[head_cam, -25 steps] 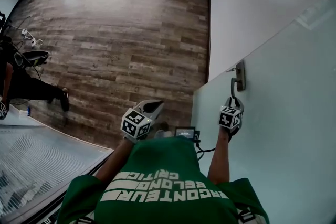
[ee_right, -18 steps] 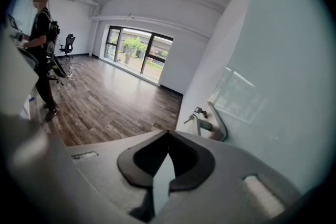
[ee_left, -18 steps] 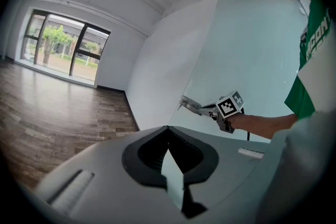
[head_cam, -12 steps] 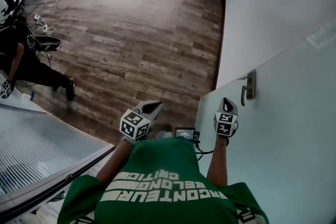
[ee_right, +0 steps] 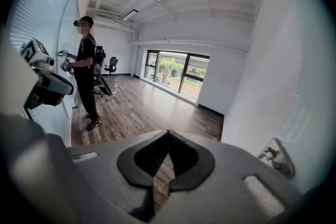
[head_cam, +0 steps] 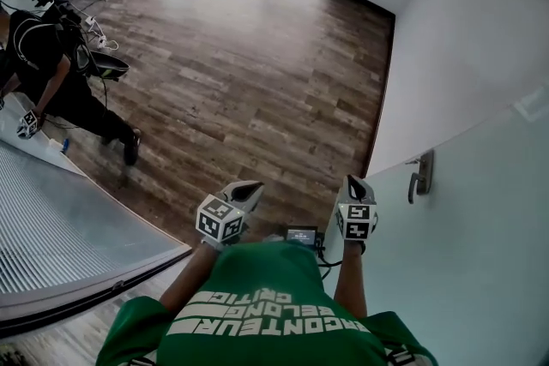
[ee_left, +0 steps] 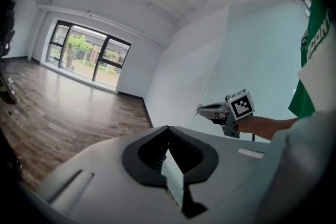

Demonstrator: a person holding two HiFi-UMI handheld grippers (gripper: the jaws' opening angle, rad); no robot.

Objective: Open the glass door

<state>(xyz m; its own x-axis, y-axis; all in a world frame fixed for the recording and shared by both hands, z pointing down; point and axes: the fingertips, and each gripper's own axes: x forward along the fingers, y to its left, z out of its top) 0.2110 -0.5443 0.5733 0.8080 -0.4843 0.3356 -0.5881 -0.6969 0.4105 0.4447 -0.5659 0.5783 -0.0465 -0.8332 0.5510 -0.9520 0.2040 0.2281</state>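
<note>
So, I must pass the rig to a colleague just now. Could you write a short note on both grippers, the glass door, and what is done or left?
Left gripper: jaws shut, empty, held in front of the body, touching nothing.
Right gripper: jaws shut, empty, off the door handle, which is to its right.
Glass door: on the right, apparently swung open; the wooden floor shows past its free edge.
Done: the door looks open and nothing holds the handle.
Left: probably nothing, unless it must open wider. Another person stands far to the left, well apart.
</note>
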